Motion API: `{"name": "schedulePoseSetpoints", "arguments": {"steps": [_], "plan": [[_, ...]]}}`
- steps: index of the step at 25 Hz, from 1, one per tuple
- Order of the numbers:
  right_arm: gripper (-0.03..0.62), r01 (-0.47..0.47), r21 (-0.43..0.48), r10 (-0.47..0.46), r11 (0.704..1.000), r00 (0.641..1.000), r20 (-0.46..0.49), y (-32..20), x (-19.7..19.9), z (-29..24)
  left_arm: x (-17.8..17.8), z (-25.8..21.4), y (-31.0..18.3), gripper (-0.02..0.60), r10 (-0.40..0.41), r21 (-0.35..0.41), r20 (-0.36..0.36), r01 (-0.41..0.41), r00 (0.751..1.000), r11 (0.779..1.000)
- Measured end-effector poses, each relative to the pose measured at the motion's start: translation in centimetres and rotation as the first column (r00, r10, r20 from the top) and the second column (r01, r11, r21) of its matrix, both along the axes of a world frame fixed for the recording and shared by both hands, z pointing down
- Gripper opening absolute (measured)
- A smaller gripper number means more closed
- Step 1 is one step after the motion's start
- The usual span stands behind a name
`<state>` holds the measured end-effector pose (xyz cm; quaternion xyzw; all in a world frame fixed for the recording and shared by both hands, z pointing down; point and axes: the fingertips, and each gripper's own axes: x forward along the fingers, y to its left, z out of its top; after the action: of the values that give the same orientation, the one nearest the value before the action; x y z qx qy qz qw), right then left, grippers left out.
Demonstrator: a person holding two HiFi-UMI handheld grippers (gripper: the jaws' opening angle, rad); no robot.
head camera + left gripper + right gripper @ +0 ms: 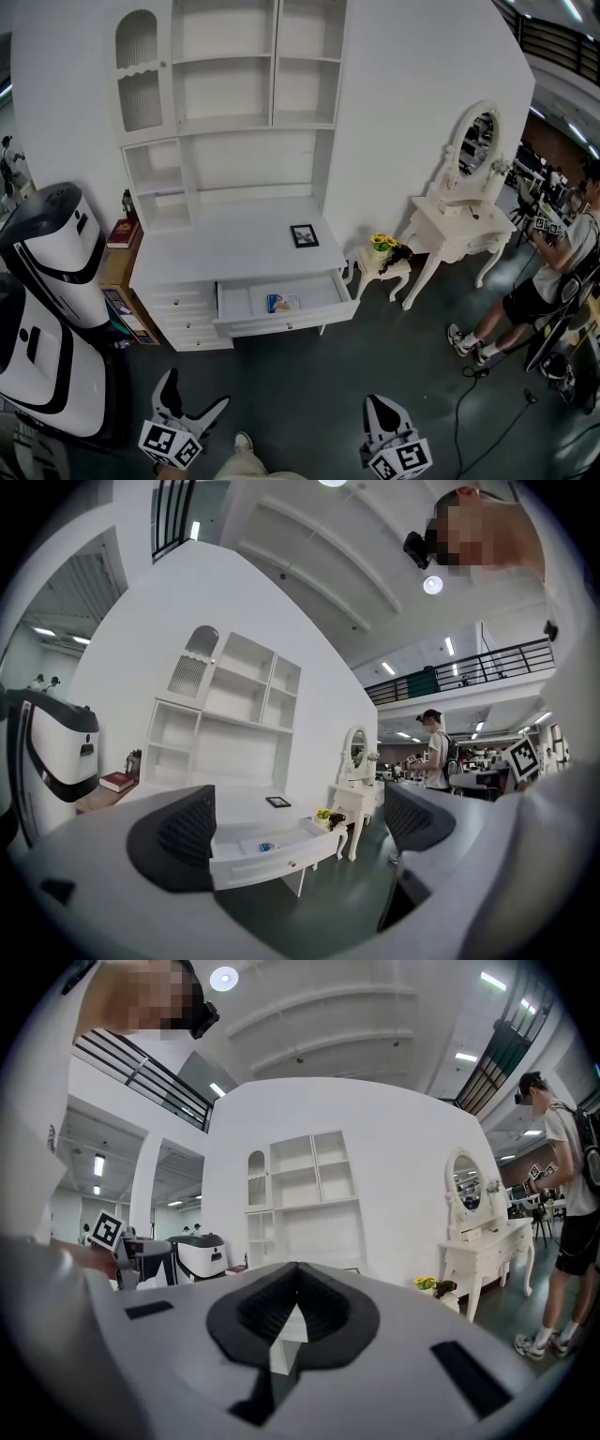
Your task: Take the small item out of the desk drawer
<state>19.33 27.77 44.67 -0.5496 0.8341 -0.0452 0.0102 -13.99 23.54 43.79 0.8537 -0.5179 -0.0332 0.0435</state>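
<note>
Standing well back from the tall white wooden desk with open shelving (234,248), the person holds both tongs low at the near edge of the scene, well apart from the furniture. The white pull-out drawer (286,324) under the right part of the desktop is already drawn out. The small flat blue-and-white item (281,303) lies on its floor near the middle, apparently clear of the walls. The left gripper (197,392) has its jaws spread wide with nothing between the pads. The right gripper (381,403) has its jaws pressed together on nothing.

The step in hand, I judge, is the approach. The left gripper, being spread, looks the natural one to use. It should come in over the near front of the drawer, tip down into the tray and straddle the item. The item looks thin, so the pads should meet its edges low against the floor or they may slide over it. Keeping off the drawer front avoids nudging it shut. The small black picture frame (304,235) sits farther back and is out of the way.
</note>
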Motion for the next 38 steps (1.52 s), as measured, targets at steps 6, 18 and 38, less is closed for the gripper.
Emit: {"name": "schedulePoseSetpoints", "arguments": {"steps": [6,18,38], "plan": [[0.009,-0.036,-0.034,0.035,0.999,0.999,-0.016,-4.8,-0.4,1.5,1.1,2.7,-6.4,0.537,0.053,-0.043,-0.021,-0.054,0.998,0.998],[0.009,-0.079,-0.065,0.075,0.995,0.995,-0.058,-25.9,-8.4,-1.2,-3.2,2.8,-29.5,0.535,0.171,-0.059,-0.044,-0.173,0.984,0.983],[0.009,-0.166,-0.088,0.161,0.982,0.985,-0.058,-40.0,-3.5,-1.3,7.1,9.4,-43.7,0.534,0.394,-0.234,-0.026,-0.389,0.919,0.891]]}}
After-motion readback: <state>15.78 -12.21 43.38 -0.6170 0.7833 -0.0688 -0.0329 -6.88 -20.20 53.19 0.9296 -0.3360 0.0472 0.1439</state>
